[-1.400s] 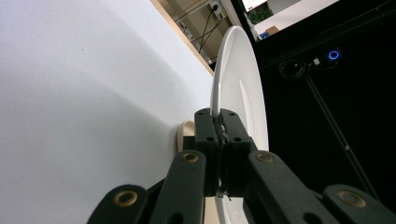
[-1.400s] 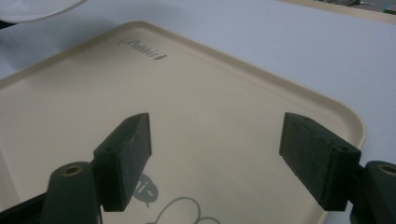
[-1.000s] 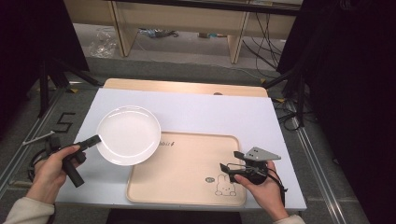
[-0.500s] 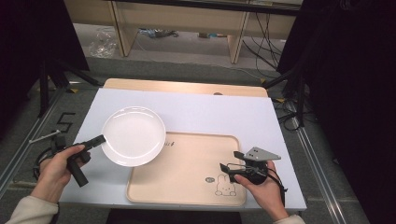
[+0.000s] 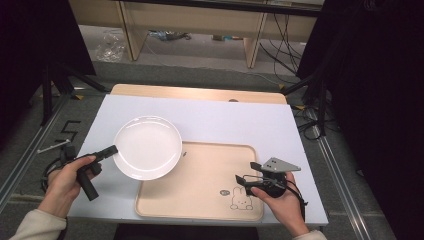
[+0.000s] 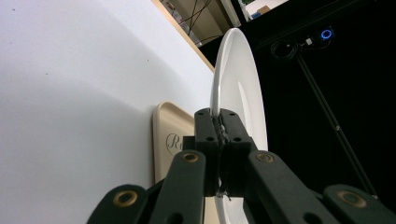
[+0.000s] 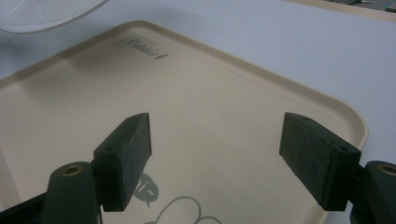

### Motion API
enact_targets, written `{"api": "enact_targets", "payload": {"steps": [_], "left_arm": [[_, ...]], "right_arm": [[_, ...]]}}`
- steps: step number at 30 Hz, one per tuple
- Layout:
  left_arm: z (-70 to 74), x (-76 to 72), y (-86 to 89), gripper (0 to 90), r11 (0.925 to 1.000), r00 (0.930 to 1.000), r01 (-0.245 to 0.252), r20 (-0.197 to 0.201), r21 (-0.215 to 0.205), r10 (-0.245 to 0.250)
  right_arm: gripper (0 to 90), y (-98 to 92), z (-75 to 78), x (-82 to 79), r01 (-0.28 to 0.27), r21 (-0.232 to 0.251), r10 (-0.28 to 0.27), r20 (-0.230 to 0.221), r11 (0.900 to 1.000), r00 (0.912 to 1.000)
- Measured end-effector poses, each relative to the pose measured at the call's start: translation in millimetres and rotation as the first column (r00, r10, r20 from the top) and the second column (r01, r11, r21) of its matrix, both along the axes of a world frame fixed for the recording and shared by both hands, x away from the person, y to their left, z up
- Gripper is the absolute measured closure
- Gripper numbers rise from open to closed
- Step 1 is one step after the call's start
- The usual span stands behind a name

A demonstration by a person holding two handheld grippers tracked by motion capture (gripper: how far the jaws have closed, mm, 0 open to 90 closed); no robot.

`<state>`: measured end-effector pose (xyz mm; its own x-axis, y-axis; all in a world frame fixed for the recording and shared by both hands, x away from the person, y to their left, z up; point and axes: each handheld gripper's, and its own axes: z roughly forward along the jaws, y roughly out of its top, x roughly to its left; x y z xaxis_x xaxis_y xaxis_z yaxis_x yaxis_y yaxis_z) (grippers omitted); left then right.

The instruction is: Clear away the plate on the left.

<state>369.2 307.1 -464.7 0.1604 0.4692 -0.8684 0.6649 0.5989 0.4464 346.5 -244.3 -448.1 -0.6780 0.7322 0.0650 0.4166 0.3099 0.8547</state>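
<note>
Carried rightward, the round glossy white plate [image 5: 147,147] now overlaps the beige tray [image 5: 200,200], pinched by the left tool [image 5: 111,149]; right tool [image 5: 246,171] gapes wide.

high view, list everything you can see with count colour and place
plate: 1, white, clamped at its rim, partly over the tray's left corner
tray: 1, beige with a rabbit drawing, on the white sheet at the near edge
white sheet: 1, covering the table
table: 1, light wood, far edge showing
left tool: 1, black, shut on the plate
right tool: 1, black, open above the tray's right side
hands: 2, each holding a tool
</note>
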Motion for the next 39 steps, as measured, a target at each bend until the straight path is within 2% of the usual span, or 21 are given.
{"api": "enact_targets", "payload": {"steps": [2, 3, 6, 7, 8, 9, 11, 14, 15, 27, 31, 32, 36, 37, 39], "left_arm": [[0.2, 0.2, -0.9, 87.1, 1.0, 1.0, 0.001, 0.0, -0.002, -0.001], [0.2, 0.2, -1.4, 87.1, 1.0, 1.0, 0.001, 0.0, -0.001, -0.001], [0.6, 0.1, -3.6, 87.1, 1.0, 1.0, 0.008, 0.0, 0.0, -0.008], [0.8, 0.2, -5.2, 87.1, 0.9999, 0.9999, 0.011, 0.0, -0.001, -0.011], [0.8, 0.2, -5.2, 87.1, 0.9999, 0.9999, 0.011, 0.0, -0.001, -0.011], [0.8, 0.4, -6.7, 87.1, 0.9999, 0.9999, 0.017, 0.002, -0.001, -0.017], [0.6, 0.6, -8.8, 87.1, 0.9997, 0.9997, 0.025, 0.001, -0.001, -0.025], [0.3, 0.9, -13.1, 87.2, 0.9994, 0.9994, 0.035, -0.001, -0.004, -0.035], [0.3, 1.0, -14.5, 87.1, 0.9992, 0.9992, 0.039, -0.002, -0.004, -0.039], [1.4, 2.1, -26.8, 87.0, 0.9976, 0.9976, 0.069, -0.007, -0.003, -0.069], [1.0, 2.4, -30.5, 87.0, 0.9972, 0.9973, 0.074, 0.0, -0.014, -0.074], [1.5, 2.3, -30.9, 87.0, 0.9969, 0.9969, 0.079, -0.009, -0.006, -0.079], [1.1, 2.8, -33.8, 87.0, 0.9964, 0.9963, 0.085, -0.01, -0.007, -0.085], [0.8, 2.9, -34.4, 87.0, 0.9961, 0.9961, 0.088, -0.011, -0.007, -0.088], [0.6, 3.2, -35.9, 86.9, 0.9957, 0.9956, 0.093, -0.011, -0.005, -0.093]], "right_arm": [[25.9, -0.4, 0.1, 0.3, -0.001, -0.004, 0.001, 0.008, 1.0, 1.0], [25.9, 0.7, 0.4, -1.7, 0.016, 0.011, -0.016, -0.017, 1.0, 0.9997], [25.9, 0.8, 0.4, -1.6, 0.015, 0.009, -0.015, -0.015, 1.0, 0.9998], [25.9, 1.3, 0.4, -2.3, 0.016, 0.012, -0.015, -0.035, 1.0, 0.9993], [25.9, 1.3, 0.4, -2.3, 0.016, 0.012, -0.015, -0.035, 1.0, 0.9993], [25.9, 0.9, 0.0, -1.4, 0.013, 0.007, -0.013, -0.017, 1.0, 0.9998], [25.9, 1.4, 0.6, -2.4, 0.014, 0.012, -0.013, -0.037, 1.0, 0.9992], [25.9, 1.2, 0.3, -2.2, 0.015, 0.012, -0.015, -0.033, 1.0, 0.9993], [25.9, 0.9, 0.1, -1.6, 0.015, 0.008, -0.015, -0.017, 1.0, 0.9997], [25.9, 0.3, 0.0, -0.4, 0.004, 0.0, -0.004, -0.015, 1.0, 0.9999], [25.9, 0.6, -0.4, -0.4, 0.005, 0.003, -0.005, -0.012, 1.0, 0.9999], [25.9, 1.8, -2.1, 0.7, -0.005, 0.03, 0.006, -0.006, 1.0, 1.0], [25.9, 2.0, -2.2, 0.8, -0.007, 0.03, 0.007, -0.006, 1.0, 1.0], [25.9, 0.9, -0.4, -0.8, 0.011, 0.005, -0.011, -0.016, 1.0, 0.9998], [25.9, 0.8, -0.3, -0.8, 0.012, 0.005, -0.011, -0.015, 1.0, 0.9998]]}}
